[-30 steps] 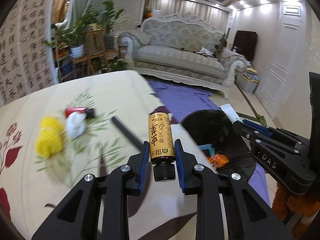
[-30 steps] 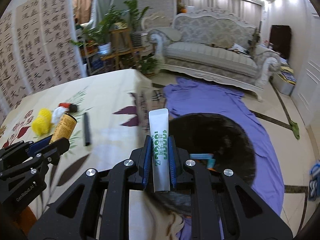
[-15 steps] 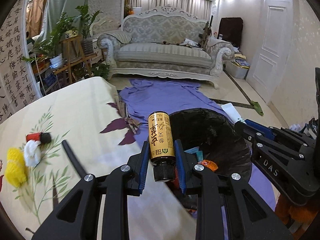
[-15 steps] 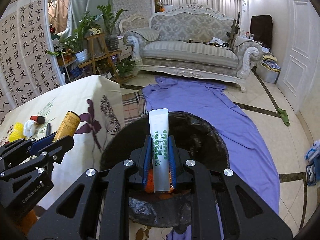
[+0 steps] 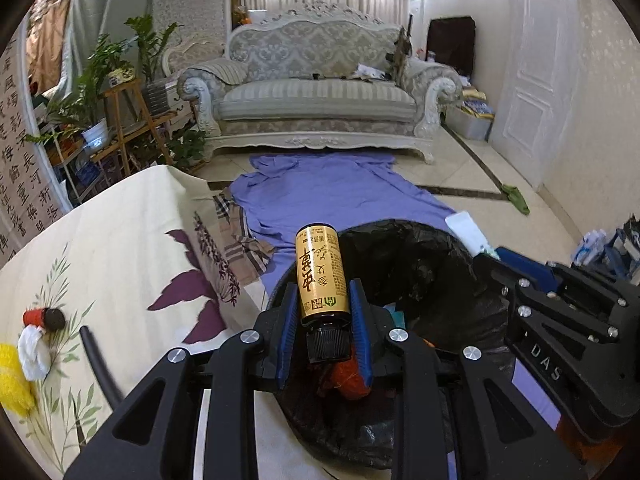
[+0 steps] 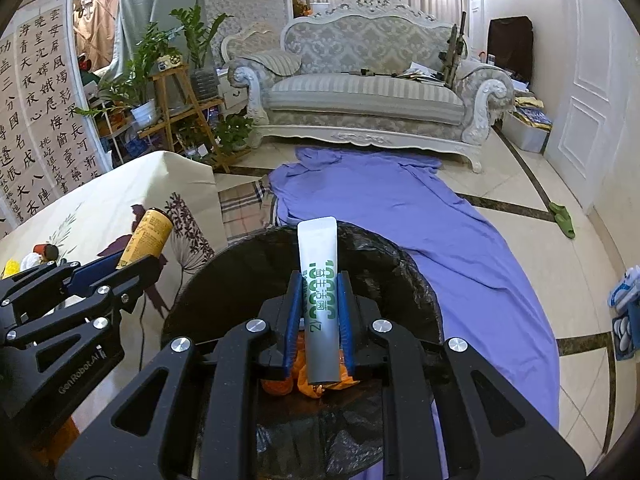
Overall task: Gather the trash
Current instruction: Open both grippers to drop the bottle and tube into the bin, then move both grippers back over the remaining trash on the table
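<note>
Left gripper (image 5: pixel 324 320): bottom centre of the left view; blue pads clamped on the bottle, cap end toward the camera.
Right gripper (image 6: pixel 320 320): bottom centre of the right view; pads clamped on the tube. Seen side-on at right edge of the left view.
Bin (image 6: pixel 400 264): black-lined, lower centre of both views, directly under both grippers. Orange wrappers and a blue scrap lie inside.
Table (image 5: pixel 120 240): cream floral cloth, left side of the left view.
Bottle (image 5: pixel 320 276): gold label, black cap, upright between the left pads, over the bin's left rim.
Tube (image 6: pixel 320 280): white with green print, upright between the right pads, over the bin mouth.
Leftovers: yellow wad (image 5: pixel 12 376), white wad (image 5: pixel 34 350), red-and-black piece (image 5: pixel 42 317), dark stick (image 5: pixel 98 364), all lower left of the left view, on the table.
Change: a second ago both grippers hung over the table with the bin off to the right; now both have swung across, and the bin fills the lower frame.
Meaning: carry looks done. Judged next step is release of both items. Bottle sits near the rim, so it may clip the edge.
Remaining: four table items not yet collected.
</note>
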Demonstrator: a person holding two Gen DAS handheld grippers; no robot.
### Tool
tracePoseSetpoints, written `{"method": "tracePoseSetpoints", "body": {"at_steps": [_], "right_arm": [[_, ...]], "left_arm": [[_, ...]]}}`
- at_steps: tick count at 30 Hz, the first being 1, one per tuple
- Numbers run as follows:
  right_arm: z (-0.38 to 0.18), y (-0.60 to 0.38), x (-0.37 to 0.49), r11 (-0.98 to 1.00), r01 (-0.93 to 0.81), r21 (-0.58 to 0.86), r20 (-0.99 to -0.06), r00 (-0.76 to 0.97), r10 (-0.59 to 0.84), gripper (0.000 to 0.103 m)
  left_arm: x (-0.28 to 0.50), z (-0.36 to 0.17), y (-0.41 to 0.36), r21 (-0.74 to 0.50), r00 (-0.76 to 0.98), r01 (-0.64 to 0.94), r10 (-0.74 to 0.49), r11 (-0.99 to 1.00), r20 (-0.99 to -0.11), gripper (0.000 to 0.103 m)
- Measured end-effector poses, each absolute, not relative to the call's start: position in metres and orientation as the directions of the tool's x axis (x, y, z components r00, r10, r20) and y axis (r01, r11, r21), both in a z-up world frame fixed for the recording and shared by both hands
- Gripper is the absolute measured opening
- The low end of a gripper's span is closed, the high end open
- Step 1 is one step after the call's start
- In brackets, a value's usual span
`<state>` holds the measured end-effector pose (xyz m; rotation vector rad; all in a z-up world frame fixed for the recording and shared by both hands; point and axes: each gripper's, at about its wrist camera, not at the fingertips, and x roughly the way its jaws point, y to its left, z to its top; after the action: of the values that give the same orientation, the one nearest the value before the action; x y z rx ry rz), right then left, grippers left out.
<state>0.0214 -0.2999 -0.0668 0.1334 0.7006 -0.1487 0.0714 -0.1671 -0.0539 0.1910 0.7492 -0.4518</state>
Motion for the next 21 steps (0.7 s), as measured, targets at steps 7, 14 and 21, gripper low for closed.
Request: {"method": "tracePoseSetpoints", "body": {"at_steps": [7,14,21], "right_arm": [[-0.07,-0.312,0.021,0.972,0.223,0.08,-0.651,0.75,-0.119,0.036],[-0.07,-0.32,0.017,0.963,0.253,0.094,-0.643,0.754,-0.135,0.057],[-0.069,-0.321,0.012,0.95,0.266,0.164,-0.646,0.756,-0.1,0.068]], "left_arm": [[0.072,-0.057,-0.163,0.016,0.648,0.438,-0.304,0.899,-0.698,0.056],[0.07,-0.054,-0.159,0.015,0.661,0.423,-0.297,0.906,-0.69,0.064],[0.063,-0.046,-0.139,0.003,0.682,0.388,-0.284,0.922,-0.674,0.067]]}}
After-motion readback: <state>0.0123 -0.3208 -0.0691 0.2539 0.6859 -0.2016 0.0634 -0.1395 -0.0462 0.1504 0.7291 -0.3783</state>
